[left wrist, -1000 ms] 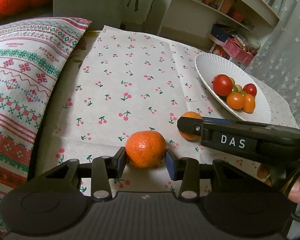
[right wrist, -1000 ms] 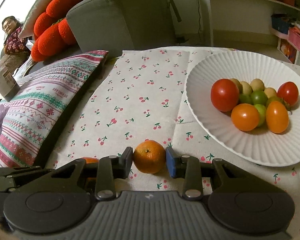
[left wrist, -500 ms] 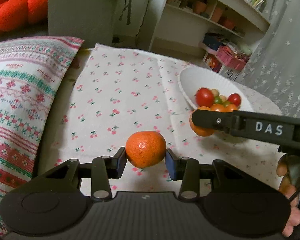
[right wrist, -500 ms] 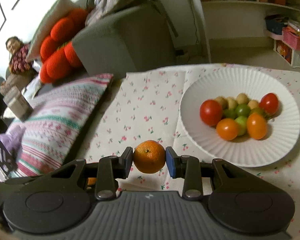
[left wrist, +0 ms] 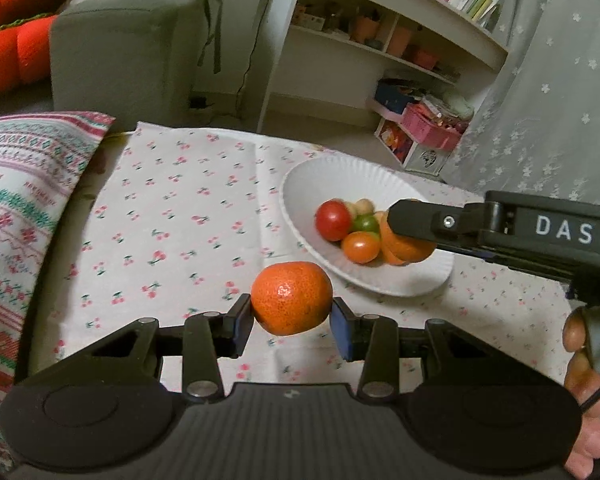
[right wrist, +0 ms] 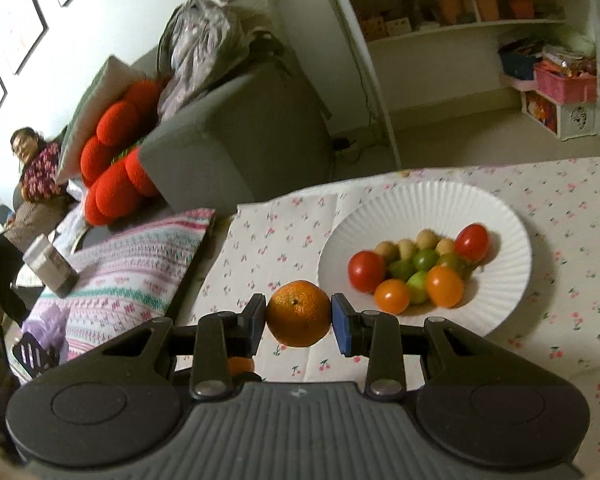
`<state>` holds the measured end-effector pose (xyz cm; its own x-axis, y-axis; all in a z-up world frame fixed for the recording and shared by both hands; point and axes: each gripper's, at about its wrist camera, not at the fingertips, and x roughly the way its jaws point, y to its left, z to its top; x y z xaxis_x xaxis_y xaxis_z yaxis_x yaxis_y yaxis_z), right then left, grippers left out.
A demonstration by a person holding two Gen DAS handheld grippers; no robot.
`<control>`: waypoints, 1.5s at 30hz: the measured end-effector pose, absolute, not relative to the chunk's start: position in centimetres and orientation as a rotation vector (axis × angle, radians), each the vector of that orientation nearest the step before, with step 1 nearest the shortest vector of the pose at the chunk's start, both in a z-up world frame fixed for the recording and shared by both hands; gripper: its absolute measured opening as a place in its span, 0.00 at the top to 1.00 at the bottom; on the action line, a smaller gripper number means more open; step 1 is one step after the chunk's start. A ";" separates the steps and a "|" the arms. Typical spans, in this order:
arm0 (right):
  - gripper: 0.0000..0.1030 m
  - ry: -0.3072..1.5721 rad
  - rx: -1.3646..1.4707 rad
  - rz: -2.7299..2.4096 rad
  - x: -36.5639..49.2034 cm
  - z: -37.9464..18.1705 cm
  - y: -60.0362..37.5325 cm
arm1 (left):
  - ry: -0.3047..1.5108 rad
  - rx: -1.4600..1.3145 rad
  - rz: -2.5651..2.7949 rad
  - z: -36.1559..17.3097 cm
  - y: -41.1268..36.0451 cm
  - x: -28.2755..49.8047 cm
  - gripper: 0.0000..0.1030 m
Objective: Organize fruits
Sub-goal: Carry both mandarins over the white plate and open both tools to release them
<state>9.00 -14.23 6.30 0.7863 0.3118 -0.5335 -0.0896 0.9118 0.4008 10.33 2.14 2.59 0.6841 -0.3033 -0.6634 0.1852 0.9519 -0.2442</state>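
Observation:
My left gripper (left wrist: 292, 318) is shut on a large orange tangerine (left wrist: 291, 298), held in the air above the cherry-print cloth. My right gripper (right wrist: 299, 316) is shut on a smaller tangerine (right wrist: 298, 312), also lifted. In the left wrist view the right gripper (left wrist: 410, 236) reaches in from the right and holds its tangerine (left wrist: 406, 246) over the near rim of the white paper plate (left wrist: 312, 176). The plate (right wrist: 500, 280) carries red, orange and green tomatoes (right wrist: 416, 270) and small tan fruits.
A striped embroidered cushion (left wrist: 24, 208) lies along the left edge of the cloth (left wrist: 172, 216). A grey sofa (right wrist: 236, 144) with red cushions stands behind, and white shelves (left wrist: 384, 40) at the back right. A person (right wrist: 32, 168) sits far left. A hand (left wrist: 584, 364) grips the right tool.
Both grippers rose off the cloth with their tangerines. The right one moved toward the plate and now hangs over its near rim; the cloth and plate look farther below.

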 end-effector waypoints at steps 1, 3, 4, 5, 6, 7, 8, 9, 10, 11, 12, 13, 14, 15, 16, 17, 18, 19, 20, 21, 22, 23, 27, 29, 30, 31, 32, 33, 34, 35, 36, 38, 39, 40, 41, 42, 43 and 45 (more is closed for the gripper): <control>0.69 0.626 0.372 0.217 8.9 6.5 -14.6 | 0.767 -0.165 -0.280 2.7 1.8 10.3 0.55; 0.69 0.615 0.383 0.209 8.7 6.7 -15.3 | 0.757 -0.167 -0.290 3.0 1.0 10.4 0.55; 0.69 0.610 0.391 0.205 8.7 6.8 -15.6 | 0.753 -0.167 -0.296 3.2 0.6 10.5 0.55; 0.69 0.607 0.399 0.202 8.6 6.9 -15.9 | 0.751 -0.167 -0.300 3.3 0.1 10.6 0.55; 0.69 0.603 0.409 0.198 8.6 6.9 -16.2 | 0.750 -0.169 -0.304 3.3 -0.2 10.7 0.55; 0.69 0.600 0.417 0.193 8.6 7.0 -16.6 | 0.748 -0.171 -0.309 3.4 -0.6 10.7 0.55; 0.69 0.596 0.424 0.189 8.5 7.1 -16.9 | 0.746 -0.175 -0.314 3.5 -0.9 10.9 0.55; 0.69 0.592 0.433 0.185 8.6 7.2 -17.3 | 0.742 -0.178 -0.319 3.6 -1.3 11.0 0.55; 0.69 0.587 0.443 0.181 8.5 7.3 -17.6 | 0.739 -0.179 -0.323 3.7 -1.6 11.1 0.55; 0.69 0.583 0.450 0.178 8.5 7.4 -18.0 | 0.735 -0.178 -0.325 3.8 -2.0 11.1 0.55; 0.69 0.578 0.456 0.174 8.4 7.5 -18.3 | 0.732 -0.177 -0.328 3.8 -2.4 11.3 0.55; 0.69 0.572 0.461 0.166 8.3 7.6 -18.7 | 0.731 -0.177 -0.331 3.9 -2.7 11.4 0.55; 0.69 0.567 0.463 0.158 8.3 7.7 -19.0 | 0.731 -0.179 -0.335 3.8 -2.8 11.5 0.55; 0.69 0.562 0.464 0.149 8.2 7.8 -19.3 | 0.730 -0.182 -0.339 3.8 -3.0 11.7 0.55; 0.69 0.556 0.467 0.139 8.3 7.8 -19.8 | 0.731 -0.183 -0.343 3.8 -3.3 11.8 0.55; 0.69 0.552 0.472 0.129 8.3 7.9 -20.2 | 0.731 -0.182 -0.345 3.7 -3.5 11.9 0.55; 0.69 0.549 0.479 0.118 8.4 7.9 -20.5 | 0.731 -0.180 -0.347 3.6 -3.7 12.1 0.55; 0.69 0.546 0.489 0.108 8.4 7.9 -21.0 | 0.732 -0.179 -0.347 3.6 -3.9 12.2 0.55; 0.69 0.544 0.499 0.101 8.5 7.8 -21.4 | 0.732 -0.178 -0.348 3.5 -4.1 12.3 0.55; 0.69 0.542 0.508 0.096 8.5 7.8 -21.7 | 0.730 -0.177 -0.347 3.5 -4.2 12.5 0.55; 0.69 0.540 0.518 0.089 8.5 7.8 -22.1 | 0.728 -0.175 -0.346 3.5 -4.3 12.7 0.55; 0.69 0.537 0.521 0.084 8.5 7.8 -22.4 | 0.727 -0.174 -0.344 3.5 -4.4 12.7 0.55; 0.69 0.526 0.526 0.053 8.8 7.7 -23.4 | 0.730 -0.183 -0.334 3.4 -4.5 13.2 0.55; 0.69 0.530 0.536 0.040 8.9 7.4 -24.1 | 0.724 -0.188 -0.329 3.4 -4.5 13.4 0.55; 0.69 0.535 0.541 0.030 9.1 7.2 -24.4 | 0.719 -0.186 -0.329 3.4 -4.6 13.5 0.55; 0.69 0.541 0.545 0.021 9.2 7.0 -24.8 | 0.716 -0.179 -0.327 3.3 -4.7 13.6 0.55; 0.69 0.551 0.547 0.011 9.4 6.8 -25.1 | 0.715 -0.171 -0.327 3.2 -4.9 13.6 0.55; 0.69 0.567 0.547 0.001 9.7 6.4 -25.3 | 0.717 -0.160 -0.331 3.0 -5.2 13.7 0.55; 0.69 0.584 0.550 -0.004 9.9 6.1 -25.4 | 0.721 -0.146 -0.339 2.7 -5.6 13.8 0.55; 0.69 0.606 0.554 -0.007 10.2 5.6 -25.4 | 0.724 -0.132 -0.347 2.4 -6.0 14.0 0.55; 0.69 0.627 0.559 -0.007 10.5 5.2 -25.4 | 0.728 -0.114 -0.356 2.1 -6.5 14.0 0.55; 0.69 0.661 0.565 -0.008 11.1 4.3 -25.3 | 0.732 -0.078 -0.369 1.6 -7.5 14.3 0.55; 0.69 0.670 0.561 -0.010 11.3 4.1 -25.3 | 0.733 -0.057 -0.374 1.3 -8.1 14.4 0.55; 0.69 0.676 0.550 -0.013 11.4 3.8 -25.1 | 0.733 -0.043 -0.378 1.1 -8.4 14.6 0.55; 0.69 0.679 0.537 -0.014 11.6 3.7 -24.9 | 0.733 -0.028 -0.382 0.9 -8.7 14.7 0.55; 0.69 0.681 0.529 -0.013 11.8 3.6 -24.8 | 0.733 -0.017 -0.383 0.8 -8.9 14.9 0.55; 0.69 0.685 0.520 -0.009 12.0 3.4 -24.7 | 0.733 -0.007 -0.382 0.6 -9.0 15.0 0.55; 0.69 0.693 0.501 -0.006 12.3 3.3 -24.4 | 0.736 0.001 -0.379 0.4 -9.0 15.2 0.55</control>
<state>12.31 -24.39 3.29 0.7741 0.1579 -0.6130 0.1684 0.8821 0.4400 15.18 -8.95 0.37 0.6762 -0.3369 -0.6551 0.3377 0.9321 -0.1308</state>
